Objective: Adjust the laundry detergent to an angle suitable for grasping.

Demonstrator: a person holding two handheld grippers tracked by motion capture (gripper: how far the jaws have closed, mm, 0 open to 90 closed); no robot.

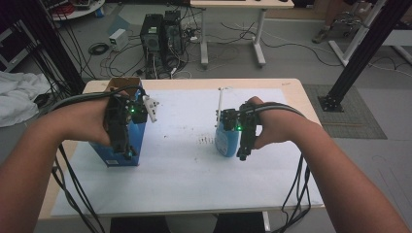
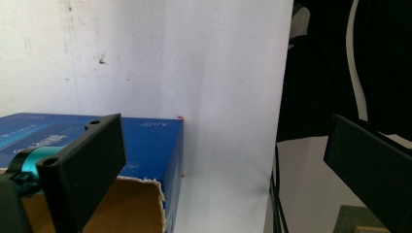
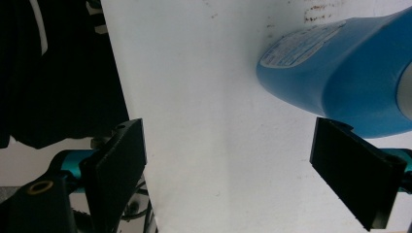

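A blue carton with an open brown top stands on the white sheet at the left. My left gripper hovers over it. In the left gripper view its jaws stand wide apart, one above the blue carton and nothing pinched. A blue bottle with a white pump tube stands right of centre. My right gripper is just beside it. In the right gripper view the right gripper is open, with the blue bottle above one jaw and apart from it.
A white plug-like piece sits by the carton's far corner. Beyond the table stand computer towers and a desk leg. A black frame post rises at the right and a white cloth lies at the left.
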